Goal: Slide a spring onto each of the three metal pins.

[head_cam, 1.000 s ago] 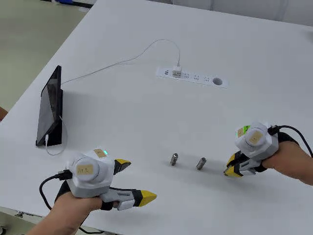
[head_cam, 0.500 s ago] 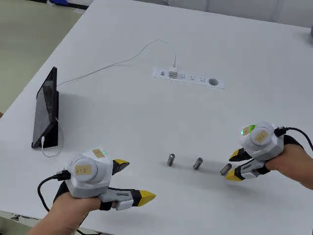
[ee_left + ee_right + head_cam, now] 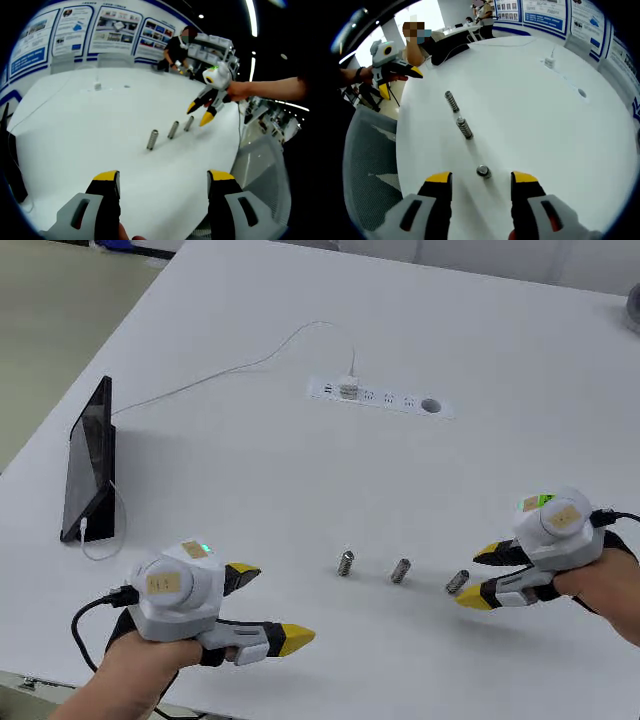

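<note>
Three short metal pins, each with a spring around it, stand in a row on the white table: left pin (image 3: 345,562), middle pin (image 3: 400,571), right pin (image 3: 457,581). My right gripper (image 3: 477,576) is open just right of the right pin, without touching it. In the right gripper view that pin (image 3: 483,171) stands just ahead of the right gripper (image 3: 481,179)'s yellow tips, and the other two pins (image 3: 464,128) (image 3: 451,101) lie beyond. My left gripper (image 3: 272,604) is open and empty near the front edge, left of the row. The left gripper view has the three pins (image 3: 173,129) ahead of the left gripper (image 3: 163,176).
A white power strip (image 3: 380,398) with a plugged cable lies at mid-table. A dark tablet (image 3: 85,465) stands at the left edge. The table's front edge runs close below both grippers. A grey mesh chair (image 3: 365,150) sits beside the table.
My right gripper opened and drew back to the right, leaving the third sprung pin standing on the table. The left gripper stayed put; the head camera shifted slightly.
</note>
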Demonstrator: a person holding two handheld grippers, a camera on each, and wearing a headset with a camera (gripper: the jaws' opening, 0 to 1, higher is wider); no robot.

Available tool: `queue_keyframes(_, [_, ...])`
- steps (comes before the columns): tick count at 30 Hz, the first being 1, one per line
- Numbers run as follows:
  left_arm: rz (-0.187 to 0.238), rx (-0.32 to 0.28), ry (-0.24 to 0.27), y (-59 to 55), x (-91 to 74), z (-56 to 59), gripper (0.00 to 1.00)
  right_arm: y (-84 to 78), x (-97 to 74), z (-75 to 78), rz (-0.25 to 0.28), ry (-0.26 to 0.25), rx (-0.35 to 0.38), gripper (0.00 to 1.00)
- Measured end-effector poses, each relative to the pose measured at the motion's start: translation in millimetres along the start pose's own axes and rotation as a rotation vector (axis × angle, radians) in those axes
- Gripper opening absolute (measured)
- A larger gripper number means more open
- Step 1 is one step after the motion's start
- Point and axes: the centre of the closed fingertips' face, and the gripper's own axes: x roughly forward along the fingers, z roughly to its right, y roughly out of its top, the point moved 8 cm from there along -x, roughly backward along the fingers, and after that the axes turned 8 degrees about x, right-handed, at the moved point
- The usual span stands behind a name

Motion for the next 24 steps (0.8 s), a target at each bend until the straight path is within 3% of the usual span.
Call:
queue_keyframes(7, [0.005, -0.002, 0.003, 0.7, -1.1, -1.1, 0.72, -3.2, -6.1, -4.8, 0.150, 0.021, 0.134, 0.58])
queue_keyframes(10, [0.009, -0.006, 0.001, 0.5, -1.4, -1.2, 0.73, -1.8, -11.3, -15.0, 0.223, 0.052, 0.213, 0.63])
queue_keyframes(14, [0.011, -0.011, 0.004, 0.4, -2.0, -0.7, 0.73, -4.7, -14.9, -15.8, 0.269, 0.042, 0.225, 0.70])
queue_keyframes(24, [0.020, -0.007, 0.016, 4.2, -1.8, -1.2, 0.73, -7.2, -20.2, -29.9, 0.333, 0.042, 0.269, 0.74])
